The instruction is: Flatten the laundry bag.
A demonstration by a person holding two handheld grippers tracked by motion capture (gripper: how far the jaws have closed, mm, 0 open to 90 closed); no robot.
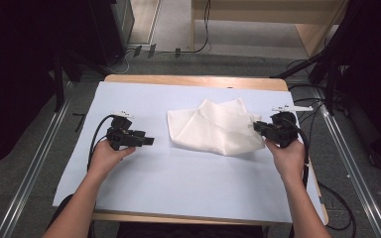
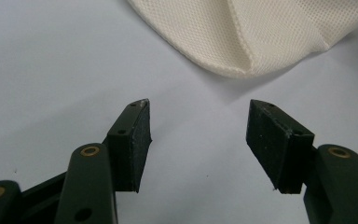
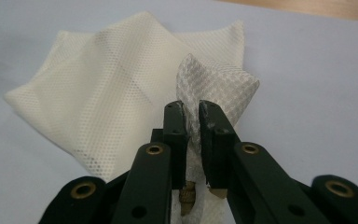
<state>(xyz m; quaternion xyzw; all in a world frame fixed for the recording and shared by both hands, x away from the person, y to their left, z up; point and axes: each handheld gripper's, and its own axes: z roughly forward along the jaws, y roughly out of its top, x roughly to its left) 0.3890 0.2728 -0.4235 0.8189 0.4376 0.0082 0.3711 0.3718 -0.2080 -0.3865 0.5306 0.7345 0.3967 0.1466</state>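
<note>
A lab recording bay: paper-covered table (image 1: 129, 193), floor rails (image 1: 30, 173), loose cables (image 1: 337, 198), dark equipment racks (image 1: 30, 54).

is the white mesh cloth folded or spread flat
Folded: the white mesh cloth lies in overlapping layers with creases, one corner pinched in the right gripper.

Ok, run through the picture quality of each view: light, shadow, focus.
High view: even light on the pale sheet, dark surroundings, slightly soft. Left gripper view: the cloth casts a faint shadow beneath its edge; weave sharp, the left gripper near the lens a little soft. Right gripper view: the pinched fold is crisp at the right gripper, the far table edge blurred.
</note>
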